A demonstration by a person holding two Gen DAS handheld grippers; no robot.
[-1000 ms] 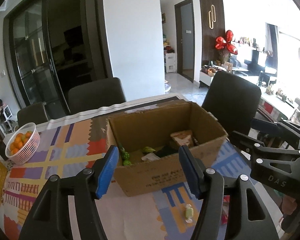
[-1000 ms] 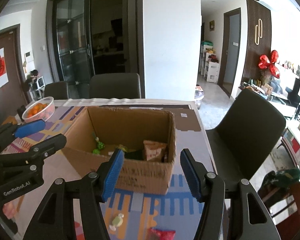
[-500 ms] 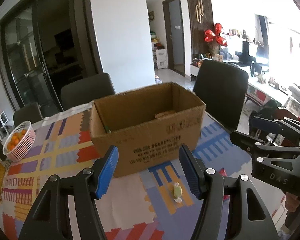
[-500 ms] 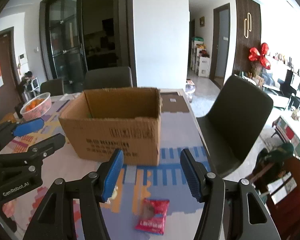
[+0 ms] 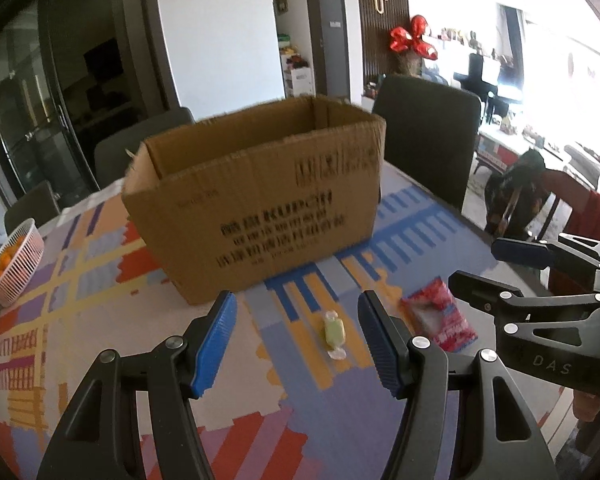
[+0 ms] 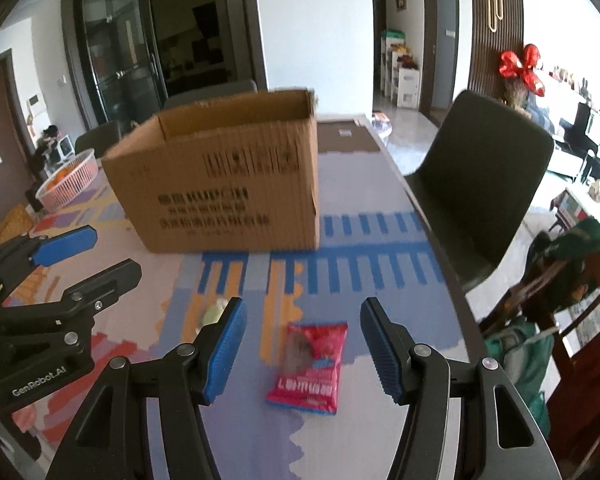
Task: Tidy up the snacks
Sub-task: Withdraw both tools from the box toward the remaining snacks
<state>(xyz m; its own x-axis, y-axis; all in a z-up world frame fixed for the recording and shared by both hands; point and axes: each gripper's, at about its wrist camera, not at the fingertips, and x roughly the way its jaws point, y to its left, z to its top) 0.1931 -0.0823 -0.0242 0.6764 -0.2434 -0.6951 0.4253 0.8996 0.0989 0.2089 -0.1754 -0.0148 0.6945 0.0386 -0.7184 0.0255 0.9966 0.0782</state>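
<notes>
An open cardboard box point(image 5: 256, 204) point(image 6: 220, 184) stands on the patterned tablecloth. In front of it lie a pale green wrapped candy point(image 5: 334, 334) point(image 6: 214, 312) and a red snack packet point(image 5: 440, 316) point(image 6: 310, 364). My left gripper point(image 5: 296, 340) hovers open above the candy, which shows between its blue pads without being touched. My right gripper point(image 6: 302, 348) is open over the red packet, apart from it. Each gripper also appears at the side of the other's view. The box's inside is hidden from this low angle.
A pink basket of oranges point(image 5: 14, 264) point(image 6: 70, 178) sits at the table's far left. Dark chairs point(image 5: 426, 140) point(image 6: 480, 184) stand around the table, whose right edge point(image 6: 448, 280) is close to the red packet. A person's red sleeve point(image 5: 596, 216) shows at right.
Both grippers have come down and back from over the box; its contents have dropped out of sight, and the candy and red packet have come between the jaws. Jaw width is unchanged.
</notes>
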